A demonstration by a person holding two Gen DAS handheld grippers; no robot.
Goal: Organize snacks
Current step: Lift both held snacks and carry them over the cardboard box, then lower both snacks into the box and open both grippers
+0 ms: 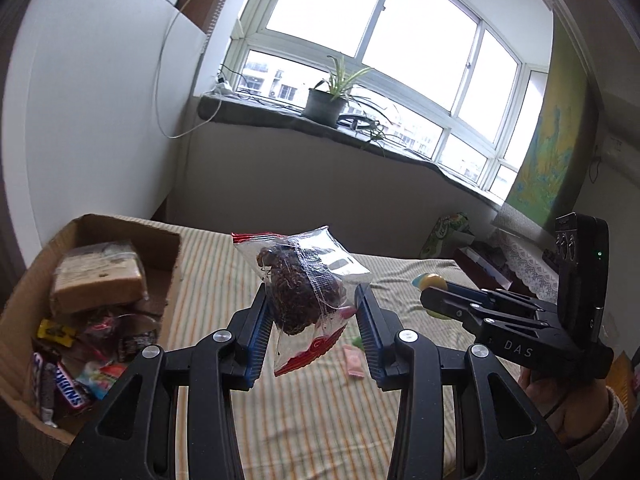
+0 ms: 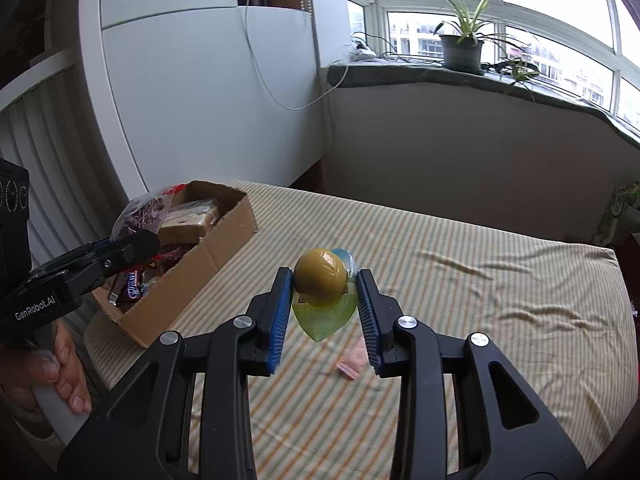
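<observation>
My left gripper (image 1: 312,300) is shut on a clear packet with a dark brown snack (image 1: 300,292) and holds it in the air over the striped bed (image 1: 304,420). My right gripper (image 2: 323,284) is shut on a yellow-green egg-shaped snack in a clear wrapper (image 2: 320,282), also above the bed. A cardboard box (image 2: 224,240) holding several snacks, chocolate bars and a wrapped cake (image 1: 100,280) stands at the bed's left edge. The left gripper with its packet (image 2: 136,216) hangs over the box in the right wrist view. A small pink packet (image 2: 352,360) lies on the bed below the grippers.
A white cabinet (image 2: 192,92) stands behind the box. A windowsill with a potted plant (image 1: 324,100) runs along the far wall. Bags and boxes (image 1: 480,256) sit beyond the bed's right side.
</observation>
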